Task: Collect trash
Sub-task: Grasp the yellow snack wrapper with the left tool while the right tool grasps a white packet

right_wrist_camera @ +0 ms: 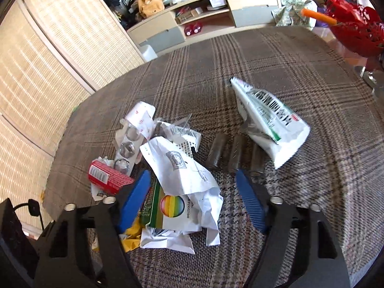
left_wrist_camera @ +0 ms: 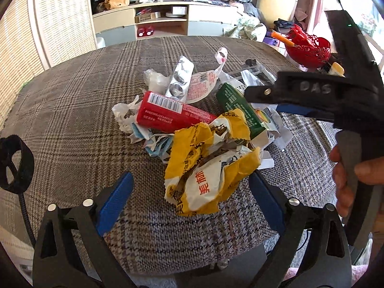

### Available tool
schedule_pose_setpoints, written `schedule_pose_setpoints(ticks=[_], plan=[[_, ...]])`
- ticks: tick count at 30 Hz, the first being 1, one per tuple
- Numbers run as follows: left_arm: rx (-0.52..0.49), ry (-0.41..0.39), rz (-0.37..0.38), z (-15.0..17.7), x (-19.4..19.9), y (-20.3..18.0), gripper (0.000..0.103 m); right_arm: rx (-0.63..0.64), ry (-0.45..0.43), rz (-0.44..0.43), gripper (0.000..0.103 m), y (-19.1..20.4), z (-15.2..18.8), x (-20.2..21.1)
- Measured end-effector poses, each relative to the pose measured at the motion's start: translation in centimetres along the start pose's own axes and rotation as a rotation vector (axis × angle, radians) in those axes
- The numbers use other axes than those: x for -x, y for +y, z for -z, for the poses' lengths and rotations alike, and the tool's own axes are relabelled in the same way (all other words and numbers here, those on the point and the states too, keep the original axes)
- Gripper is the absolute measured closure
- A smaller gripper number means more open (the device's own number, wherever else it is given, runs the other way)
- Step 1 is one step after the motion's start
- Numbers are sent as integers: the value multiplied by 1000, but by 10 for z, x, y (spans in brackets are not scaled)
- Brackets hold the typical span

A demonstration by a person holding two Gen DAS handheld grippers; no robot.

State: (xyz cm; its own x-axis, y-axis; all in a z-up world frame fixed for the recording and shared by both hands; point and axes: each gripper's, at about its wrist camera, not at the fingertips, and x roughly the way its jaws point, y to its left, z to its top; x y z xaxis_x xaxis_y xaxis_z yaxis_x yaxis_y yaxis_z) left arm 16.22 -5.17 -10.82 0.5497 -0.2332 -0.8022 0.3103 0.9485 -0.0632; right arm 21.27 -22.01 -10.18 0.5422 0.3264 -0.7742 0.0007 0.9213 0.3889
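A heap of trash lies on the plaid tablecloth [left_wrist_camera: 72,91]. My left gripper [left_wrist_camera: 192,196] is open, with its blue fingers on either side of a crumpled yellow and white wrapper [left_wrist_camera: 206,168] and not pressing on it. Beyond the wrapper lie a red box [left_wrist_camera: 168,112], a green box [left_wrist_camera: 237,110] and a silver blister pack [left_wrist_camera: 180,79]. My right gripper [right_wrist_camera: 192,194] is open over crumpled white paper [right_wrist_camera: 182,168] and the green box [right_wrist_camera: 165,206]. Its left pad is close to the box and its right pad stands apart from the paper. It reaches in from the right [left_wrist_camera: 264,100] in the left wrist view.
A white bag with green print [right_wrist_camera: 268,124] and grey cylinders [right_wrist_camera: 225,153] lie to the right of the heap. A red openwork basket [left_wrist_camera: 309,48] stands at the table's far right edge. A hand [left_wrist_camera: 348,175] holds the right gripper's handle. A low cabinet [left_wrist_camera: 163,21] stands beyond the table.
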Motion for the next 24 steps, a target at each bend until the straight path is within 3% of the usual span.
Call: schedule_pose_setpoints(ticks=[4,5,8,12,24], plan=[[-17,18,47,2,-7,-3,36,21,-2,-34,53,5,3,-1],[-20,20,59,3,-8,-5,45,29,-2,-46,62,7,4,0],[-23,12,72,5,-6,-10,57,47,-16,-28,79,9,4,6],[-13,-9,78,7,3,-11,61,37,-29,-38,85,4,6,17],[10,-70,69,29,56,-14,67,56,-83,-51,86,16,27,76]])
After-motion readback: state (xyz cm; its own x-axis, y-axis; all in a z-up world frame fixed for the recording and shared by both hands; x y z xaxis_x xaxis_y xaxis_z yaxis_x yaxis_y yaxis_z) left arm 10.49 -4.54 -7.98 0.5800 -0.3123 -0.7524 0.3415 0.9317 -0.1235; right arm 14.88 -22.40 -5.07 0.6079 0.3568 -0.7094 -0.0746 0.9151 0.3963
